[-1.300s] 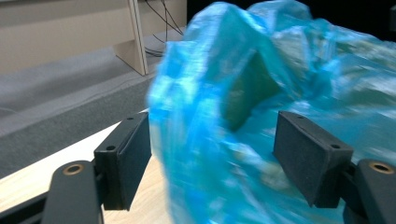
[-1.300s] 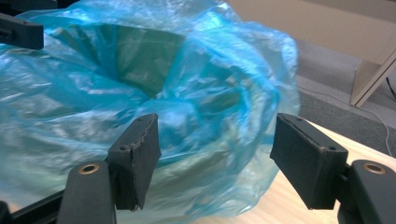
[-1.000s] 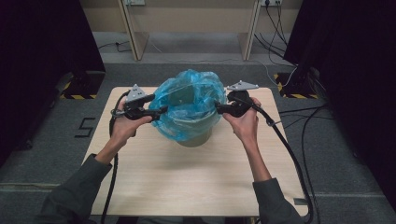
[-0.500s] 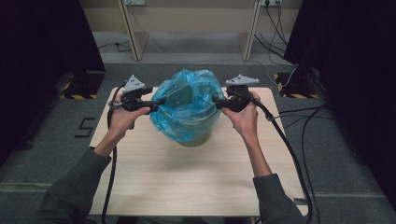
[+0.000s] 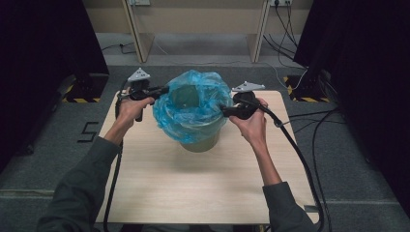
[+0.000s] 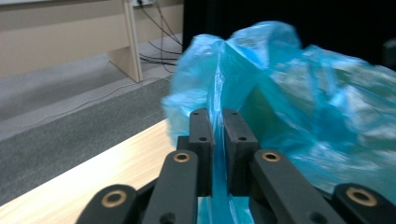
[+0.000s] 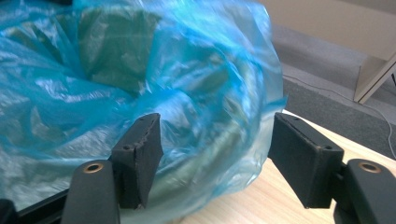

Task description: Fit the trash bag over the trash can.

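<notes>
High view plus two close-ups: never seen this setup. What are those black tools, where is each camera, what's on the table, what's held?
No robot here: a person holds a two-jaw tool in each hand. The high view looks down from above the person's side of the wooden table. On it stands a green bin lined with a blue plastic bag, which drapes over the bin's rim.

The other two pictures come from cameras riding on the tools, each looking along its own black jaws.

The left hand-held gripper has just been closing, and its jaws now pinch a fold of the bag between them. The right hand-held gripper is open: its jaws stand wide apart with the bag-covered rim of the bin between them, pads not pressing on it.
</notes>
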The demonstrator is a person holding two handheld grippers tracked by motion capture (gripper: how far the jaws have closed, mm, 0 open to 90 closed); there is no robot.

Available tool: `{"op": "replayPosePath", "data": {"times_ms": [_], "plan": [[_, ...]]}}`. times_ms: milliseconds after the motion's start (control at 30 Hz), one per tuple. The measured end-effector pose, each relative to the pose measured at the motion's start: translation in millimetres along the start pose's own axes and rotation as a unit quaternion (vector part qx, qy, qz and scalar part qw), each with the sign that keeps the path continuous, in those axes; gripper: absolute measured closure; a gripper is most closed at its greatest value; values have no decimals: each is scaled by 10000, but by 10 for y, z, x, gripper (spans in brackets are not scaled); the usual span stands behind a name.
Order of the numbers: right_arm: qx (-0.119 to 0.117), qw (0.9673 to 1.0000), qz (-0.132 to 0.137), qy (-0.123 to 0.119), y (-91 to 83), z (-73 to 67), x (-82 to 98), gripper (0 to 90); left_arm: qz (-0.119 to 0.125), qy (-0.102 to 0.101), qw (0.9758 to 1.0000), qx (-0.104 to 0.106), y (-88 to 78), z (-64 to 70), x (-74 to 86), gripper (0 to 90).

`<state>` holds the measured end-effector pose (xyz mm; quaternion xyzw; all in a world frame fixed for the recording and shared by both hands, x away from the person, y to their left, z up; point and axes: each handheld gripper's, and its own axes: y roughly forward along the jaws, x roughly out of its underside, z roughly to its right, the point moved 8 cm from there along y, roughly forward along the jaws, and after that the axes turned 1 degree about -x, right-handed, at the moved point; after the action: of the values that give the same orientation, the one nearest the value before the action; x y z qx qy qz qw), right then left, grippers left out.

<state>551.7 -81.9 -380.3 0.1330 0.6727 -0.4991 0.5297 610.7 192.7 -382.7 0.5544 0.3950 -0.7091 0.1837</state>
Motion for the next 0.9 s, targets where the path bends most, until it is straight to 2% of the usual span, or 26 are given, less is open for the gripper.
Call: {"op": "replayPosePath", "data": {"times_ms": [133,167,200,233,267,333,400,467,533,600,700,733,800,867,900], "plan": [[-20,10000,-16,43,14,29,29,380,-162,-39,9998,-114,29,-104,112,836],[-15,10000,-9,30,15,36,25,381,-199,-100,9996,-152,62,-180,193,836],[-15,10000,-9,30,15,36,25,381,-199,-100,9996,-152,62,-180,193,835],[-11,10000,-1,26,16,44,22,382,-234,-133,9995,-144,93,-202,266,836],[-11,10000,-1,26,16,44,22,382,-234,-133,9995,-144,93,-202,266,834],[23,9999,98,68,-6,85,-5,382,-327,-62,9994,-47,147,-152,397,826],[37,9998,168,115,-22,115,-25,384,-354,-63,9994,-26,162,-134,428,804],[130,9991,260,304,-62,234,-64,390,-384,-39,9993,29,177,-68,492,802],[163,9989,283,344,-97,259,-76,389,-363,-4,9993,78,152,-18,509,809],[137,9989,327,311,-139,220,-84,385,-334,5,9994,82,128,12,519,808],[16,9989,399,238,-186,82,-91,380,-313,92,9994,103,29,113,565,802],[16,9989,399,238,-186,82,-91,380,-313,92,9994,103,29,113,565,796],[-91,9990,404,184,-196,-60,-77,374,-277,42,9996,88,-47,165,602,788],[-130,9990,405,162,-193,-99,-74,374,-306,84,9995,76,-73,181,617,777],[-167,9990,389,145,-187,-157,-65,371,-332,120,9994,50,-129,209,641,727]]}}
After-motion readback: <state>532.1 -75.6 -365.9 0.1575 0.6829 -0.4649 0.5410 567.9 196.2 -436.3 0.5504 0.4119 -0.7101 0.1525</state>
